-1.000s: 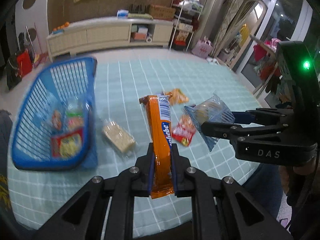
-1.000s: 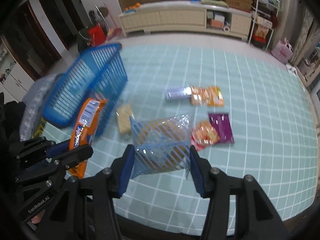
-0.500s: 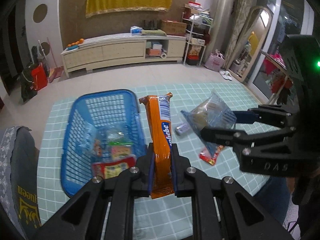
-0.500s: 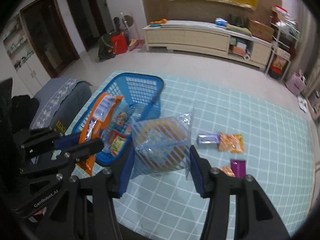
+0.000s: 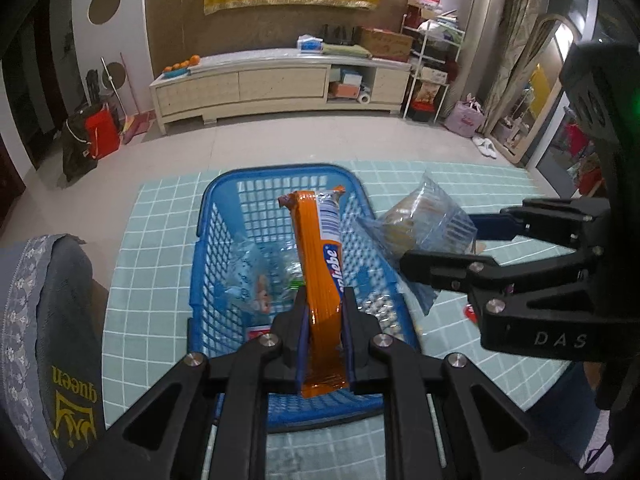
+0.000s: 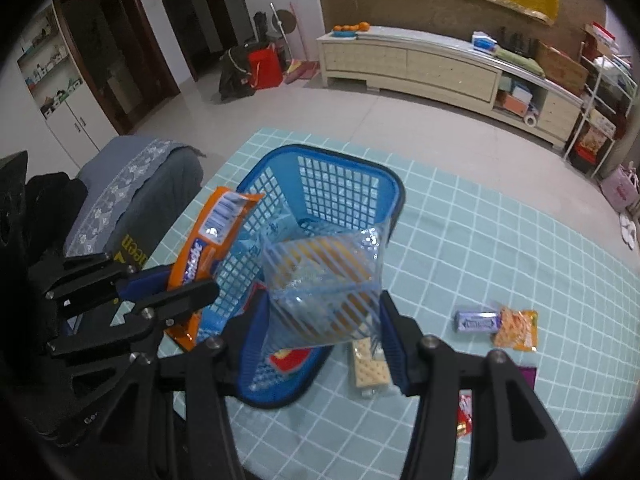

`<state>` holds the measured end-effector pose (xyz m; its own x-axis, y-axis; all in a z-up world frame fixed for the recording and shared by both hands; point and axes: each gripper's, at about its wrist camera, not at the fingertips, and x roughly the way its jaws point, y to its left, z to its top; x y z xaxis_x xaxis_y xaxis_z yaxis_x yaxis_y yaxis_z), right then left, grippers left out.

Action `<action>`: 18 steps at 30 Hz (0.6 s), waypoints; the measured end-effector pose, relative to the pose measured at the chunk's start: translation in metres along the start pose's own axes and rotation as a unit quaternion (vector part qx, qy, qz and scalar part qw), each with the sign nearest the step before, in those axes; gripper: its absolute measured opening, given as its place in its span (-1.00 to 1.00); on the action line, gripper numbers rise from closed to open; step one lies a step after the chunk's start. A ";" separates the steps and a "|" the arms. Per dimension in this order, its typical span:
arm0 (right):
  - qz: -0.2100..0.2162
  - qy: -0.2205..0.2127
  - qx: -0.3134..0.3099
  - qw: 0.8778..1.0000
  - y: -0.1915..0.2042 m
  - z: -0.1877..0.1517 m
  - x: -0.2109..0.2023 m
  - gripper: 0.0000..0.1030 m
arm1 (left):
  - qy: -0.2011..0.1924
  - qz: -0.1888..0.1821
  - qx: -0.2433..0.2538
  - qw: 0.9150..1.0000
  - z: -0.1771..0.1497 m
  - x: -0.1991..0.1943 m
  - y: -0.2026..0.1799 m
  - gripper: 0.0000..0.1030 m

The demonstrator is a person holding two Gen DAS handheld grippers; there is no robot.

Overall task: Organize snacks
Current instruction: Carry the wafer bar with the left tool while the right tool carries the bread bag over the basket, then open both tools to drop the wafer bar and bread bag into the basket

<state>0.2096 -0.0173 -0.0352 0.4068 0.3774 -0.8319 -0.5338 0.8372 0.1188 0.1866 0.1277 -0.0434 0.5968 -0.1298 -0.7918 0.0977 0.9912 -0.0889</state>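
The orange biscuit pack (image 5: 320, 276), clamped upright in the left tool (image 5: 323, 344), hangs over the blue basket (image 5: 280, 174). The striped clear bag (image 6: 324, 284), pinched in the right tool (image 6: 320, 336), sits above the basket's right rim; released there, it could slide outside onto the table (image 6: 500, 240).

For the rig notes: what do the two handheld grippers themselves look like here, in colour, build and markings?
Both are matte black linkage frames with silver rivets and blue finger pads. The left gripper shows a partly hidden white "Robot.AI" marking in the right wrist view. The right gripper has "DAS" lettering and a boxy black housing with a green light. No cables, hands or sleeves can be made out.
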 end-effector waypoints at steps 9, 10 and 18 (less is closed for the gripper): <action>-0.015 0.026 -0.004 1.000 -0.009 0.029 0.045 0.11 | 0.038 0.001 -0.005 0.999 0.013 0.049 0.024 -0.75; -0.018 0.028 -0.008 0.999 -0.010 0.032 0.049 0.11 | 0.040 0.001 -0.006 0.999 0.013 0.053 0.025 -0.75; -0.028 0.040 -0.017 0.999 -0.017 0.044 0.068 0.11 | 0.057 -0.006 -0.015 0.998 0.020 0.078 0.035 -0.75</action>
<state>0.2790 0.0119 -0.0702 0.3775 0.2964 -0.8773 -0.5371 0.8418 0.0533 0.2518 0.1517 -0.0961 0.5007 -0.1401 -0.8542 0.0793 0.9901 -0.1158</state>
